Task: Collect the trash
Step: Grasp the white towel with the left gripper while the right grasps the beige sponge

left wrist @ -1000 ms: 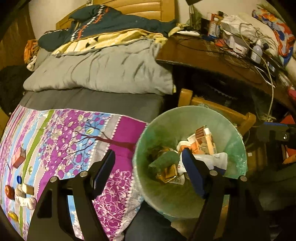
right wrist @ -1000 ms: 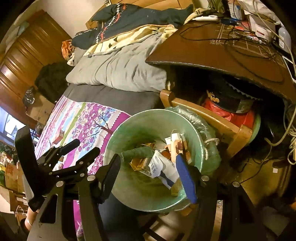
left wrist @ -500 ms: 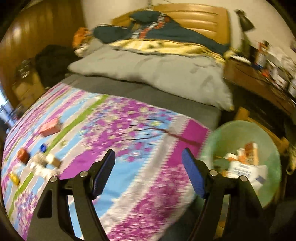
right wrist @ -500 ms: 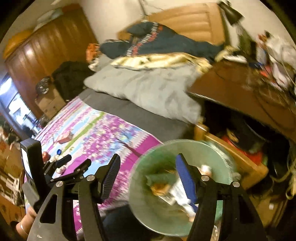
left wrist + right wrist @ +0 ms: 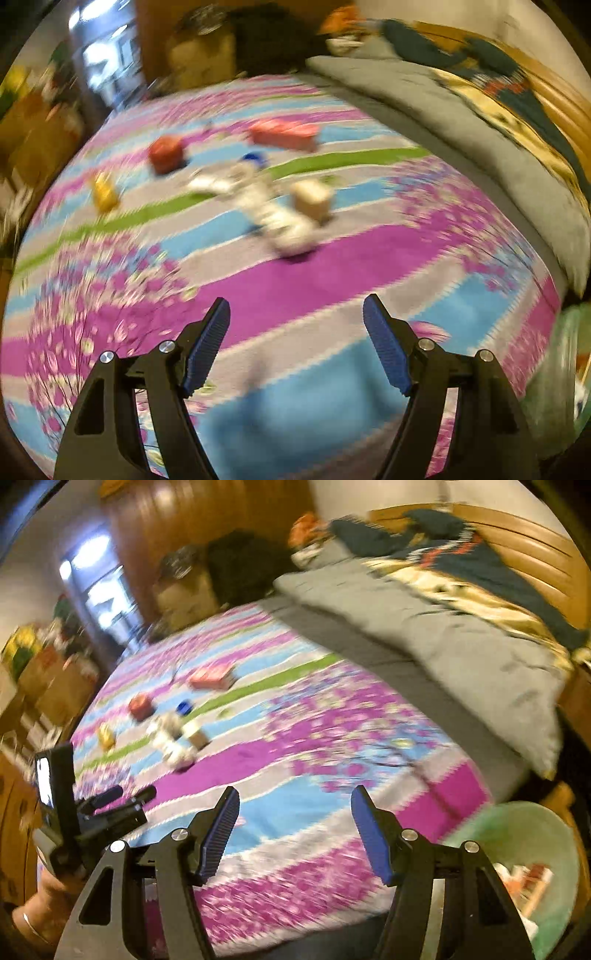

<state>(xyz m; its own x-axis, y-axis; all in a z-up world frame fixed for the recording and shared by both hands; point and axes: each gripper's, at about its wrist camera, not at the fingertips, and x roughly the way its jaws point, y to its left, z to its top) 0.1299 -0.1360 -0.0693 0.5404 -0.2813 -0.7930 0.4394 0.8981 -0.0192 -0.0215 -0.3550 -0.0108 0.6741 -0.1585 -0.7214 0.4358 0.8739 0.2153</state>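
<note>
Several pieces of trash lie on the flowered bedspread (image 5: 332,273): a pink-red packet (image 5: 282,132), a red lump (image 5: 166,157), a yellow wrapper (image 5: 104,192), a blue cap (image 5: 254,159), a white crumpled wrapper (image 5: 266,210) and a tan box (image 5: 311,197). My left gripper (image 5: 296,345) is open and empty, above the bedspread, short of the trash. My right gripper (image 5: 294,832) is open and empty over the bed's near edge. The same trash shows in the right wrist view around the white wrapper (image 5: 170,738). The green bin (image 5: 517,849) with trash inside is at lower right. The left gripper's body (image 5: 74,812) shows at left.
A grey pillow (image 5: 424,627) and dark and yellow blankets (image 5: 461,565) lie at the head of the bed by the wooden headboard (image 5: 535,554). A wooden wardrobe (image 5: 207,524) and cardboard boxes (image 5: 48,679) stand beyond the bed. The bin's edge (image 5: 576,350) shows at right.
Both grippers have swung left, away from the green bin and toward the trash on the bedspread. Both stay open and empty. The frames are motion-blurred.
</note>
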